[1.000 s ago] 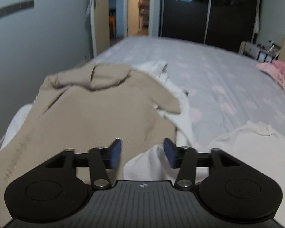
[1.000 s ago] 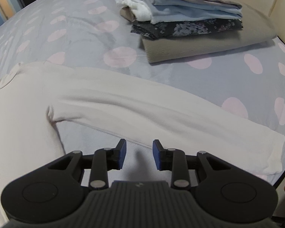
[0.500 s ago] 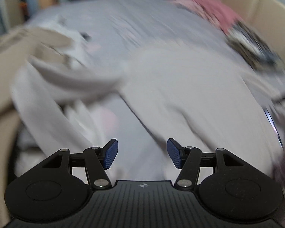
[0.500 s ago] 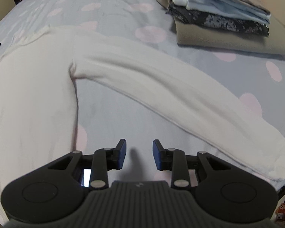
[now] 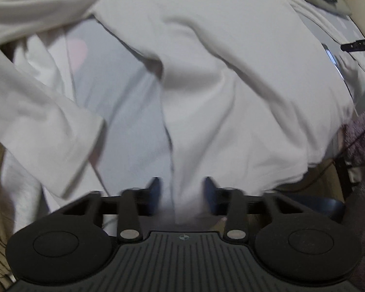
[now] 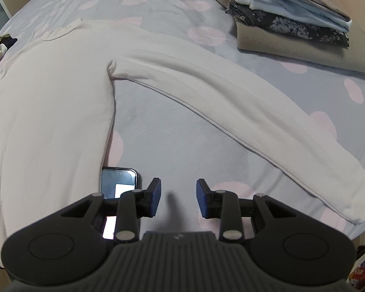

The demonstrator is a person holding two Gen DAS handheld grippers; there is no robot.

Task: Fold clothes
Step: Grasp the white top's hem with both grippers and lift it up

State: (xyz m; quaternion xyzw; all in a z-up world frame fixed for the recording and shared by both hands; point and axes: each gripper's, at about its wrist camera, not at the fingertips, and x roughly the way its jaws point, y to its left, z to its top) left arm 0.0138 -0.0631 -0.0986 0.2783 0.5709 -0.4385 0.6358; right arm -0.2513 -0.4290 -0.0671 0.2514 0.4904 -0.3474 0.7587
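A cream long-sleeved top (image 6: 48,112) lies spread flat on the grey bed with pink spots (image 6: 168,136), one sleeve (image 6: 231,97) stretched to the right. My right gripper (image 6: 178,198) is open and empty above bare sheet between body and sleeve. In the blurred left wrist view the same top (image 5: 231,73) fills the frame, its other sleeve (image 5: 48,121) at the left. My left gripper (image 5: 181,196) is open with the top's lower side edge lying between its jaws.
A stack of folded clothes (image 6: 292,24) sits at the back right of the bed. A phone (image 6: 119,182) lies on the sheet by the top's hem, just left of my right gripper. Loose beige and white garments (image 5: 24,12) lie at the left. The bed's edge is near.
My left gripper swung from the beige garment pile down to the cream top's side edge. My right gripper drew back and left, bringing the phone into view.
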